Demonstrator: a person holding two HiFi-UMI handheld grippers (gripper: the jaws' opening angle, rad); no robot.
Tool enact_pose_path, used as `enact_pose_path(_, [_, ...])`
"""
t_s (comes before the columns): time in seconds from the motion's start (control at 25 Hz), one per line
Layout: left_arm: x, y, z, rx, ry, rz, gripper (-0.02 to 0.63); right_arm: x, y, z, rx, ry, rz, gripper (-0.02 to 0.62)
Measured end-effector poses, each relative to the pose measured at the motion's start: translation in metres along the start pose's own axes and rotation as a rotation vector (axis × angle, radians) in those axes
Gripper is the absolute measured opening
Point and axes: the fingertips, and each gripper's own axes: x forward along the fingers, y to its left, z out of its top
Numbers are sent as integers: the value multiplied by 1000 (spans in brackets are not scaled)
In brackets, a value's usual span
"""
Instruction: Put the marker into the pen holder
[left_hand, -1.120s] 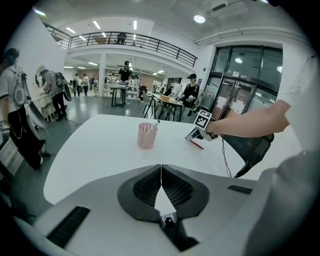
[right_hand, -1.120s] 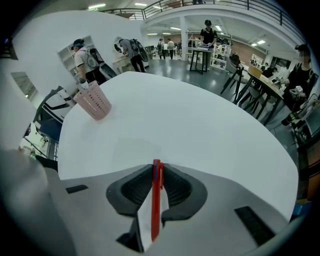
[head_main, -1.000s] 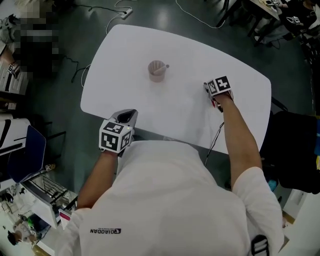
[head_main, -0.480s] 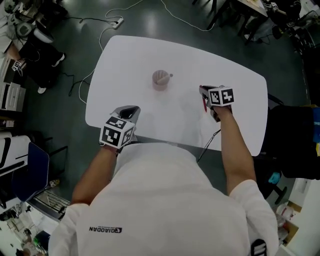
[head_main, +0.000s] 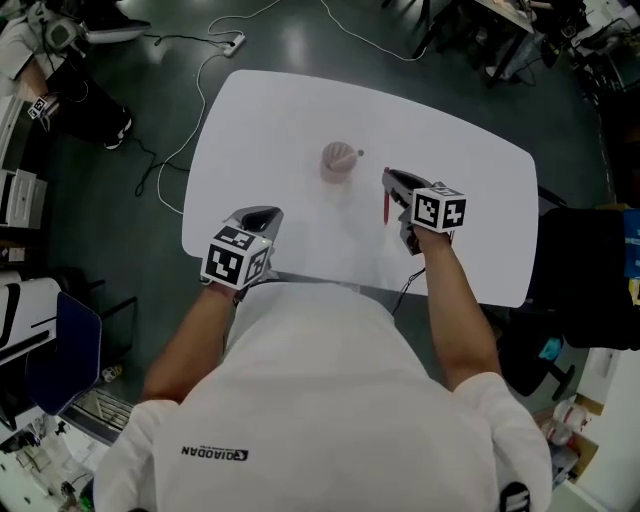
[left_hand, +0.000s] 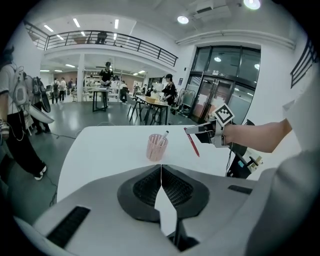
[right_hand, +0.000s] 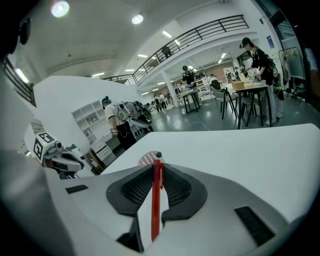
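Observation:
The pink mesh pen holder (head_main: 338, 161) stands mid-table with a dark-tipped pen in it; it also shows in the left gripper view (left_hand: 156, 147) and peeks over the jaws in the right gripper view (right_hand: 145, 159). My right gripper (head_main: 389, 181) hovers just right of the holder, shut on the red marker (head_main: 386, 207), which hangs point-down. The marker (right_hand: 155, 200) runs upright between the jaws of the right gripper (right_hand: 156, 170). My left gripper (head_main: 262, 216) rests at the table's near edge, shut and with nothing in it (left_hand: 161, 172).
The white table (head_main: 280, 110) has rounded corners and a near edge close to my body. Cables (head_main: 205, 60) lie on the dark floor beyond the far left. A dark chair (head_main: 585, 270) stands to the right. People and desks fill the hall behind.
My right gripper has carried the red marker leftward, closer to the pen holder. The left gripper has stayed at the near edge.

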Motion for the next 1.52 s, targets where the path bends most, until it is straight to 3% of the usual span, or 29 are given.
enact_pose_path(0.36, [-16, 18, 4, -17, -50, -6, 29, 33, 58, 54, -12, -157, 42, 83])
enact_pose_path(0.84, [-53, 57, -17, -106, -99, 61, 29, 90, 52, 95, -132, -267, -130, 83])
enact_pose_path(1.04, [-61, 66, -30, -143, -99, 80, 29, 104, 51, 86, -148, -255, -146, 83])
enact_pose_path(1.4, [-62, 72, -35, -167, -102, 73, 29, 101, 63, 50, -235, -144, -177, 83])
enact_pose_path(1.52, [-60, 71, -31, -155, -99, 62, 29, 91, 62, 33, -188, -95, -195, 83])
